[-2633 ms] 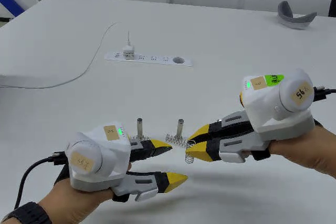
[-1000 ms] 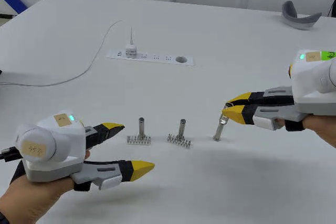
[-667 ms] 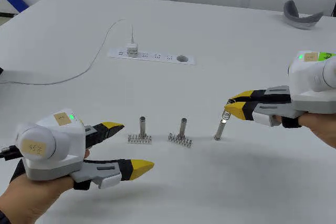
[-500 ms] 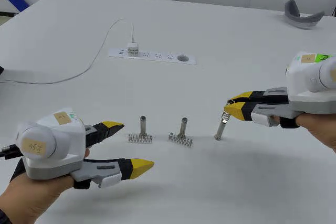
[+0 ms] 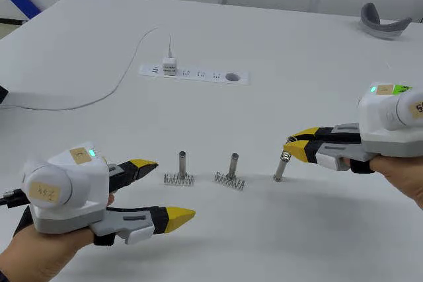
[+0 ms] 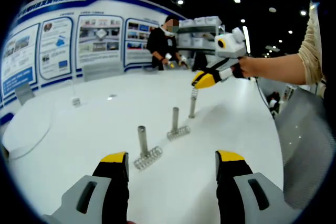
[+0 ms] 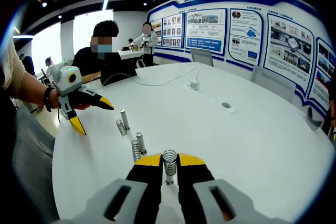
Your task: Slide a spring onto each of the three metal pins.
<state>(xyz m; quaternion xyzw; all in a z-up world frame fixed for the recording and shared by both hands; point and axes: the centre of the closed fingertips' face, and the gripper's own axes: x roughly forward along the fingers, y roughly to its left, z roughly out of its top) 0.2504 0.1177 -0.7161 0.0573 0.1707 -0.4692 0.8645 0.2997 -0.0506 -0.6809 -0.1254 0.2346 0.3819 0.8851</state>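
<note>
The right gripper [image 5: 291,144] had its yellow-tipped jaws closed on a small coil spring [image 7: 169,161], holding it at the top end of the right pin [image 5: 280,171], the pin just to the right of the middle pin [image 5: 232,165]. In the right gripper view the coils stood upright between the tips, with the pin's shaft below them. In the head view that pin appeared to lean at its top toward the gripper. The middle pin stood upright on the white table [image 5: 277,51], and a second spring [image 5: 229,179] lay on its side against its base. To its left stood the left pin [image 5: 182,163], also upright, with a third spring [image 5: 178,179] lying at its foot. The left gripper [image 5: 173,188] hung further left of the middle pin and nearer the person, jaws wide apart and holding nothing, pointing toward the row of pins. Well beyond the middle pin lay a white power strip [image 5: 195,74] with a charger plugged in.
</note>
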